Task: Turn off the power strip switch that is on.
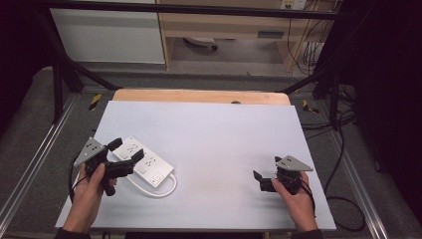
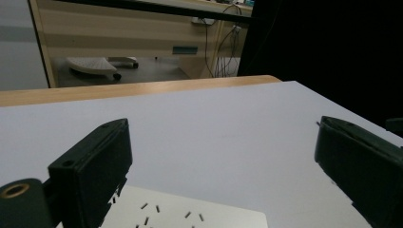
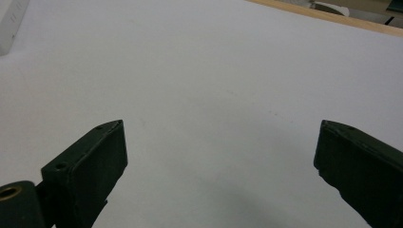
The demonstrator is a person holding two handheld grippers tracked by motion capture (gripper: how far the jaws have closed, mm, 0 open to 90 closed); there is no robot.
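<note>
1. Nearest the camera in the high view are our two hands, each holding a gripper at the near edge of the white table [image 1: 224, 129].
2. Our left gripper [image 1: 127, 150] hangs over the white power strip [image 1: 144, 162], jaws spread wide, one above the strip's far end and the other over its middle. The left gripper view shows both black jaws far apart with the strip's slotted face [image 2: 185, 213] just below them, nothing held.
3. The power strip lies at the table's left side, its long axis running diagonally from far-left to near-right, with its white cable [image 1: 159, 190] looping out from the near-right end.
4. Our right gripper [image 1: 266, 174] rests well apart on the right, jaws wide and empty, facing bare table; its own view catches a corner of the strip at the upper left [image 3: 10, 23].
5. We judge the left hand the nearer tool: the strip sits directly under it, so closing across the narrow width looks like the natural grasp.
</note>
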